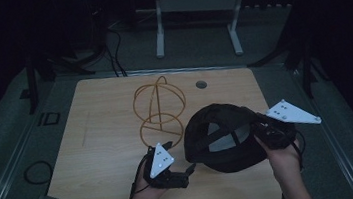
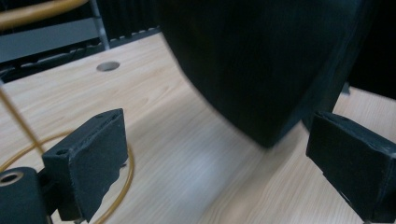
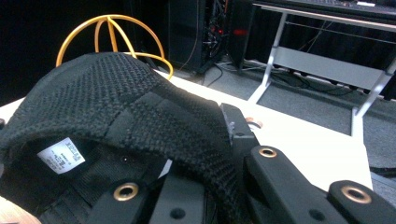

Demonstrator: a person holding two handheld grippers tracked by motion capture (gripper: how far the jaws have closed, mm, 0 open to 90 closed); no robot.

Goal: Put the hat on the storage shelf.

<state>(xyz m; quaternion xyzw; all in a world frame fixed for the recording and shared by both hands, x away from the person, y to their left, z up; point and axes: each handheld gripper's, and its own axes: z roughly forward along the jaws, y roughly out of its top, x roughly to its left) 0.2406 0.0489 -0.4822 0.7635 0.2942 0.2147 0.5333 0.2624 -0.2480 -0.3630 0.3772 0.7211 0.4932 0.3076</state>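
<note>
The high view looks down across the table (image 1: 103,138); both gripper views sit close by the black cap (image 1: 224,139), sharing the wire stand (image 1: 159,106).

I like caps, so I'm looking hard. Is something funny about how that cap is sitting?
Yes. The black cap is tipped up, its inside and white label showing. The right tool pinches its edge and holds it up off the wooden table. The left tool is open beside it.
</note>
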